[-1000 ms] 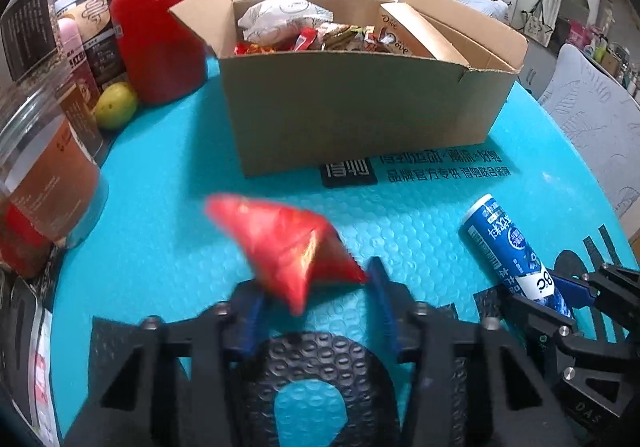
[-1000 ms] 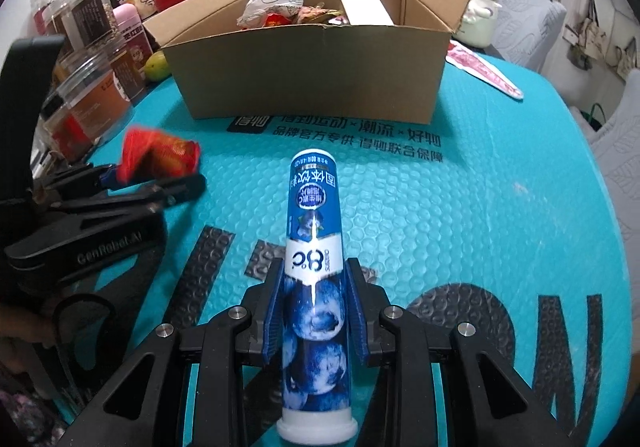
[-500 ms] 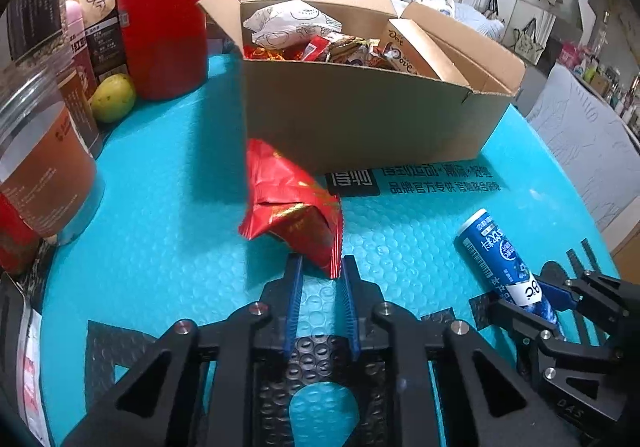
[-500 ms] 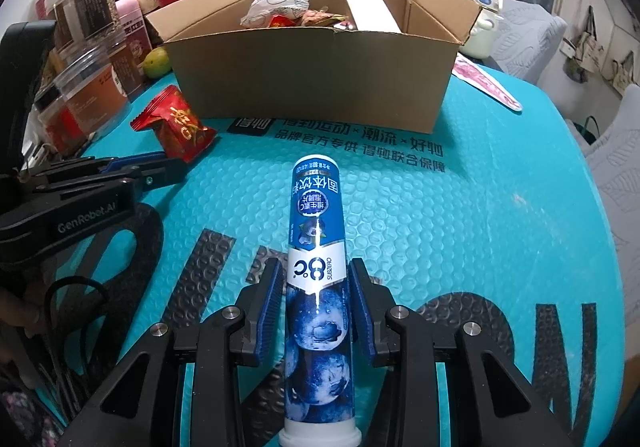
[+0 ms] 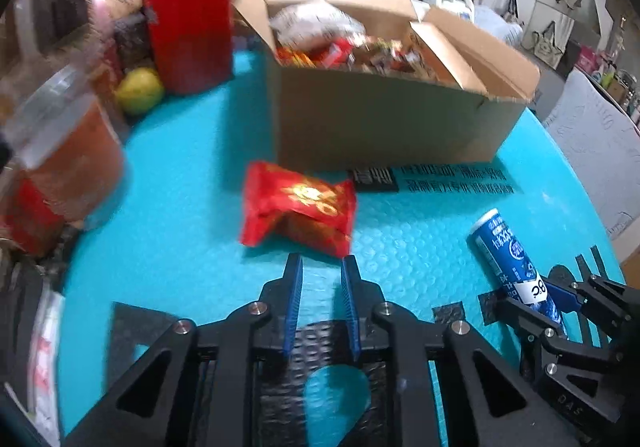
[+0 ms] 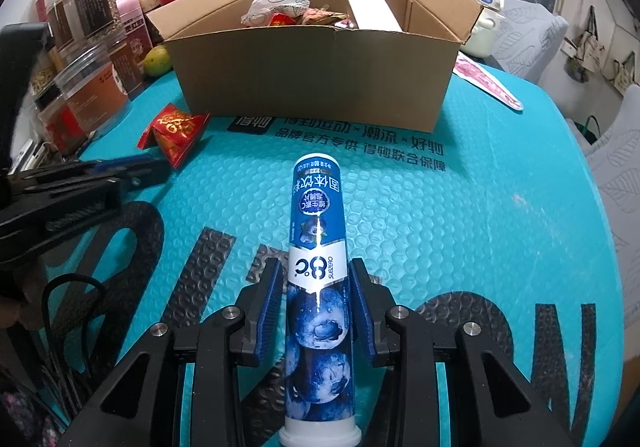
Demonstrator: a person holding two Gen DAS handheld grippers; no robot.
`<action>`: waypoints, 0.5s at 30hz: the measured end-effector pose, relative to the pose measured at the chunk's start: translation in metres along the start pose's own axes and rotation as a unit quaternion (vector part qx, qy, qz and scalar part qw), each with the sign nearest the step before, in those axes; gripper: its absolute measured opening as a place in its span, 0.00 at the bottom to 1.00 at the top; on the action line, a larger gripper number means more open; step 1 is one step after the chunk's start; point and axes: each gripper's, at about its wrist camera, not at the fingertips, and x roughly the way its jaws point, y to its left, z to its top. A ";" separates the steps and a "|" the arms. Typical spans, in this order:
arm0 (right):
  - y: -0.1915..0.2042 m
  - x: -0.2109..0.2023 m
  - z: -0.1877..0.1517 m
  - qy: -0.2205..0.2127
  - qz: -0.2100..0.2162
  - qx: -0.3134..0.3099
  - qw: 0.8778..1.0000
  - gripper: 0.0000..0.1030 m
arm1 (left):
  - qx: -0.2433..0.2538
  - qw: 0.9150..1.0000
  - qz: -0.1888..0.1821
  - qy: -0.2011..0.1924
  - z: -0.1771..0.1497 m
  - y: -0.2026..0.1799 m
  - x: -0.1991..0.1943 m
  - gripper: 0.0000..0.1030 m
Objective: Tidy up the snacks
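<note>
Two snacks outside cardboard box (image 6: 312,71), both on its near side. Red packet (image 5: 298,213) lies flat beside box wall, just ahead of left gripper (image 5: 320,267), jaws apart, empty. Right gripper (image 6: 318,279) straddles blue tube (image 6: 318,247), jaws slightly apart, likely ready for lift into box.

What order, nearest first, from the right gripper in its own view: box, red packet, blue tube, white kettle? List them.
From the right gripper:
1. Blue tube, between its fingers.
2. Red packet, ahead left on the mat.
3. Box, straight ahead.
4. White kettle, behind the box, right.
</note>
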 end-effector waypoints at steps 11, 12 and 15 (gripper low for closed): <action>0.000 0.001 0.001 0.003 0.001 0.001 1.000 0.33 | -0.014 1.000 0.010 -0.009 0.012 0.020 0.004 1.00; 0.000 0.001 0.001 0.003 0.001 0.001 1.000 0.33 | -0.012 1.000 0.008 -0.011 0.014 0.020 0.005 1.00; 0.000 0.002 0.001 0.003 0.000 0.002 1.000 0.33 | -0.009 1.000 -0.003 -0.013 0.021 0.019 0.011 1.00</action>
